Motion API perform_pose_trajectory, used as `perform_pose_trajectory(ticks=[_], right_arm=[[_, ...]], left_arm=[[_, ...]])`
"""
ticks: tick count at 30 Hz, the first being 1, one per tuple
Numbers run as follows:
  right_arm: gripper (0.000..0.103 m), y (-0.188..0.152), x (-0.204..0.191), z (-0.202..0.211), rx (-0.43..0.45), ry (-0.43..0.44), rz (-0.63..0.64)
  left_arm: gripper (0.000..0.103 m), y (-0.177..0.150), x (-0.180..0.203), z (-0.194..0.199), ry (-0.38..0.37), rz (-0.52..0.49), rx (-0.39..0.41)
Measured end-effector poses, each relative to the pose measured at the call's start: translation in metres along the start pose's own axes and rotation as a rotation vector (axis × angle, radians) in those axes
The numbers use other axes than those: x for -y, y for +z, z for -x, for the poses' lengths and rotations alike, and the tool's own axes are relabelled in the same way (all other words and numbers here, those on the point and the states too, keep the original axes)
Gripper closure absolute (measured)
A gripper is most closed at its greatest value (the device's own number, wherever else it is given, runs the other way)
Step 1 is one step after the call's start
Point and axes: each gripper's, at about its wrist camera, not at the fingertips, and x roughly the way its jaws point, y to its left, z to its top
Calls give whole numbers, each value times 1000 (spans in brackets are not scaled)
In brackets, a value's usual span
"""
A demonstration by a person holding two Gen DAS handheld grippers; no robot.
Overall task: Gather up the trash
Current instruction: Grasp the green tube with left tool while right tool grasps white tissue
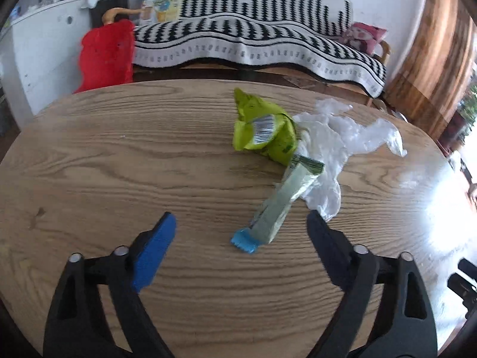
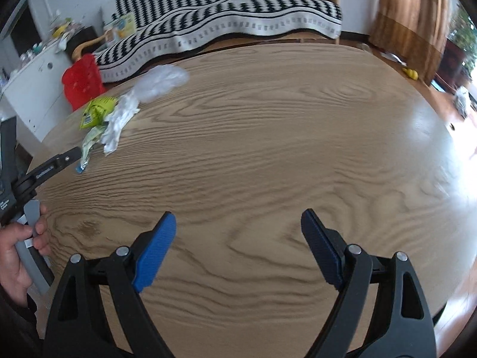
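A wide oval wooden table [image 1: 119, 155] carries a small heap of trash toward its far side, with a sofa under a black-and-white throw [image 1: 253, 41] beyond. In the heap a crumpled clear plastic bag [image 1: 342, 137] lies under a lime-green wrapper [image 1: 268, 131] and a long pale-green packet [image 1: 280, 200] with what looks like a blue end. The left gripper [image 1: 241, 223] hovers just before that packet, fingers wide apart, holding nothing. The right gripper [image 2: 238, 223], fingers likewise apart, hangs over bare wood, well away from the heap.
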Motion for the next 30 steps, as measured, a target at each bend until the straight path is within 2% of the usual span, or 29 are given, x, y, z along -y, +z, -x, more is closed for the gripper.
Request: perform_pose_trajectory(ticks=[3, 4, 5, 7, 8, 11, 17, 23, 26, 29, 30], right_arm=[[20, 7, -15, -14, -7, 21, 12], [20, 10, -22, -20, -9, 27, 16], [20, 13, -28, -24, -10, 34, 21], [20, 17, -39, -31, -11, 49, 35], [20, 20, -46, -35, -10, 56, 41], [20, 31, -72, -50, -13, 84, 55], [20, 55, -129, -85, -27, 132, 65], [21, 79, -187, -111, -4, 109, 100], [22, 87, -208, -125, 23, 44, 147], [33, 90, -219, -132, 48, -10, 180], [45, 90, -221, -134, 57, -21, 190]], left_arm=[[34, -3, 9, -10, -15, -34, -10], [47, -3, 11, -14, -18, -49, -19], [66, -6, 12, -15, -16, -61, -26], [84, -8, 10, -16, 5, -73, -38], [89, -9, 8, -14, 6, -74, -37], [90, -12, -5, 0, -15, -55, -38], [90, -22, -42, 29, 1, -13, -38], [90, -36, -72, 40, 43, -8, -44], [90, -41, -82, 39, 61, -16, -53], [90, -43, -90, 39, 65, -14, -58], [90, -42, -91, 38, 64, -12, -58]])
